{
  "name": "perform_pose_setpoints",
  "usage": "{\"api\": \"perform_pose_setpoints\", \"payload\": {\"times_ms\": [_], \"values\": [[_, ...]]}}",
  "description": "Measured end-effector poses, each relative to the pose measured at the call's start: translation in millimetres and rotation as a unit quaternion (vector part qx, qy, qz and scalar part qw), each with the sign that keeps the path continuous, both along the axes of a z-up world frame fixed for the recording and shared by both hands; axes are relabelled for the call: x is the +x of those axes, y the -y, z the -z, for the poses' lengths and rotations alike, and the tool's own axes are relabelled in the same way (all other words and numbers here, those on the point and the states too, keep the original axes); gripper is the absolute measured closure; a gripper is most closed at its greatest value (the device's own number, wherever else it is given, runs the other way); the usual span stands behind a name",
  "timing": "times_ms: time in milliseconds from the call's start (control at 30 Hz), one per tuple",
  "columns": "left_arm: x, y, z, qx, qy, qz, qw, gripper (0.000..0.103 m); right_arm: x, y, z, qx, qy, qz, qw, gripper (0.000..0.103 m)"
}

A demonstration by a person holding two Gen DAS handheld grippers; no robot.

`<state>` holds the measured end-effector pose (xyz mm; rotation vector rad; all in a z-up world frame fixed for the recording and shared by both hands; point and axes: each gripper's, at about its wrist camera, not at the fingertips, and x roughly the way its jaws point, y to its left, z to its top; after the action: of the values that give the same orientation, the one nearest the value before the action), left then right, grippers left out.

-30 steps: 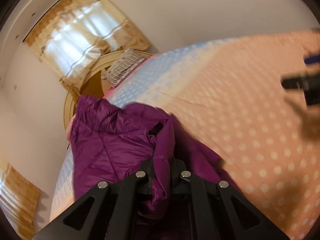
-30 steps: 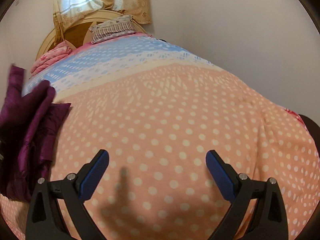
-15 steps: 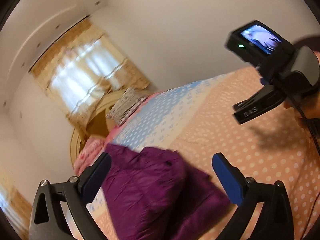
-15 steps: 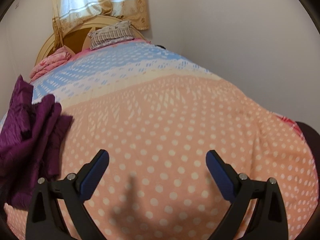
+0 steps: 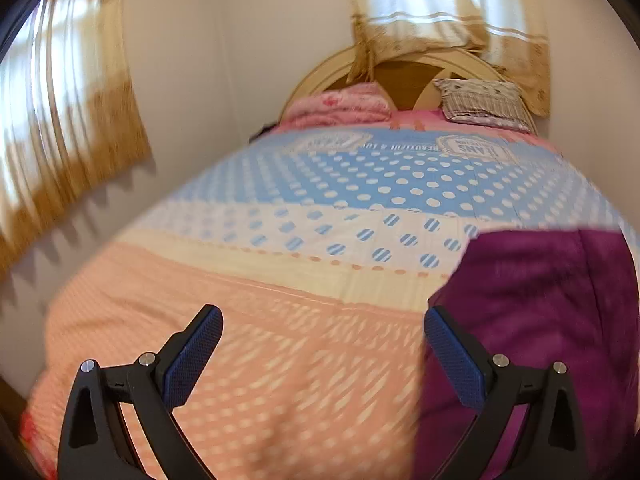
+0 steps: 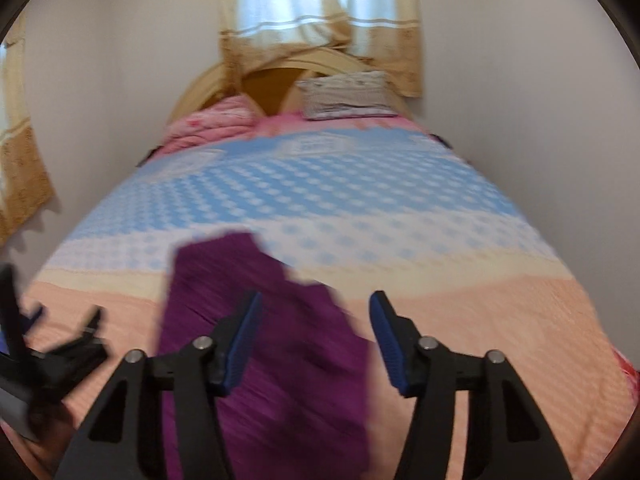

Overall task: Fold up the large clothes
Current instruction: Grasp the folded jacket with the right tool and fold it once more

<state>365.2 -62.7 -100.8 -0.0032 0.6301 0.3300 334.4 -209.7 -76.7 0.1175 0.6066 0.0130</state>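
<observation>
Purple jacket (image 6: pixel 264 344) lies on polka-dot bed (image 5: pixel 280 320); left tongs (image 5: pixel 320 356) spread wide, empty; right tongs (image 6: pixel 316 340) have just been closing, pads apart, nothing gripped, jacket below

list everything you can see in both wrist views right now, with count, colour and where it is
purple garment: one, lying bunched on the peach end of the bedspread
bedspread: one, peach, cream and blue with dots, covering the bed
headboard: one, cream and brown, arched, far end
striped pillow: one, grey-white, against the headboard
pink quilt: one, folded beside the pillow
curtains: cream and tan, behind the headboard and on the side wall
left gripper: black with blue pads, wide open, empty
right gripper: jaws just been closing, apart, over the garment, not gripping
</observation>
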Motion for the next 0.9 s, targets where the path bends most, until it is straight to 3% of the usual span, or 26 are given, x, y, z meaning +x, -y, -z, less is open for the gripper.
{"api": "perform_pose_setpoints", "payload": {"times_ms": [100,200,300,367,533,600,700,900], "values": [[23.9,8.0,9.3,-0.017,-0.009,0.007,0.9998,0.002,33.2,-18.6,19.8,0.022,0.007,-0.019,1.000,0.052],[42.7,25.1,21.6,-0.027,-0.024,0.025,0.9991,0.002,53.4,-9.3,63.3,0.047,-0.038,-0.007,0.998,0.056],[50.1,49.3,39.0,-0.023,-0.037,0.049,0.9979,0.002,44.4,14.6,98.7,0.044,-0.058,0.026,0.997,0.058],[47.0,74.7,47.8,0.003,-0.034,0.069,0.9970,0.002,34.9,35.4,115.2,0.058,-0.064,0.040,0.995,0.058],[32.3,130.8,60.1,0.094,-0.018,0.111,0.9893,0.002,15.6,64.9,131.6,0.069,-0.056,0.061,0.994,0.058],[30.7,141.2,64.1,0.113,-0.015,0.113,0.9870,0.002,17.6,65.9,136.0,0.071,-0.058,0.064,0.994,0.058],[32.7,144.0,68.9,0.112,-0.019,0.116,0.9867,0.002,18.2,63.2,136.1,0.058,-0.061,0.070,0.994,0.057],[42.1,136.3,79.8,0.072,-0.034,0.128,0.9886,0.002,20.0,63.7,146.0,0.048,-0.071,0.071,0.994,0.052]]}}
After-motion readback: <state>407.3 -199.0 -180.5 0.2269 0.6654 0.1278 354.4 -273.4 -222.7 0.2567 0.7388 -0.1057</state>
